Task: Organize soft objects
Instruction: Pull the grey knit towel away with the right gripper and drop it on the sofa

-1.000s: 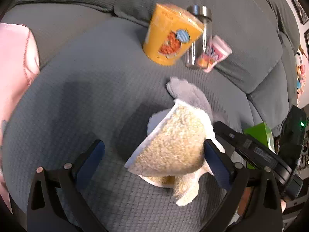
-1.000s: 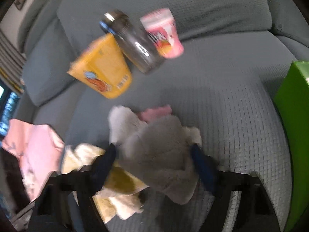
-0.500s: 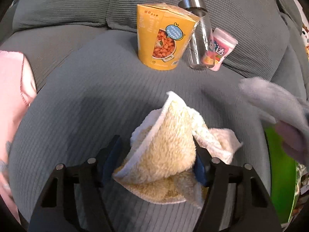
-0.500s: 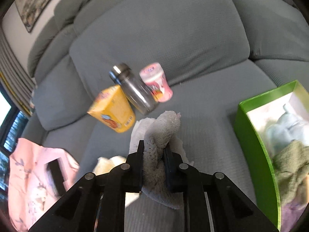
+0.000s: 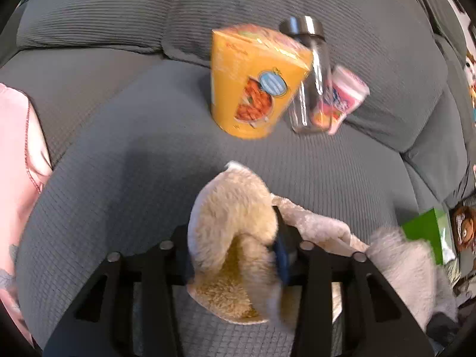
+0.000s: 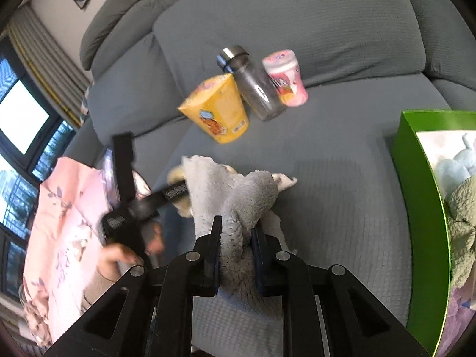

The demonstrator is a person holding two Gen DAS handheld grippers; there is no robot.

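My left gripper (image 5: 235,247) is shut on a fluffy cream-yellow cloth (image 5: 232,238) just above the grey sofa seat (image 5: 119,163). My right gripper (image 6: 235,244) is shut on a fluffy grey cloth (image 6: 241,199) and holds it over the seat. The grey cloth also shows at the lower right of the left wrist view (image 5: 404,270). The green box (image 6: 422,208) at the right holds several soft items, among them a pale blue one (image 6: 455,169) and an olive cloth (image 6: 461,223). The left gripper's body (image 6: 134,205) shows left of the grey cloth.
An orange snack carton (image 5: 253,80), a clear jar with a steel lid (image 5: 309,74) and a pink tub (image 5: 342,98) stand against the sofa back cushion (image 5: 327,6). A pink floral garment (image 6: 65,223) lies at the left.
My left gripper has closed onto the cream cloth. My right gripper has lowered with the grey cloth and swung back toward the seat, closer to the left gripper.
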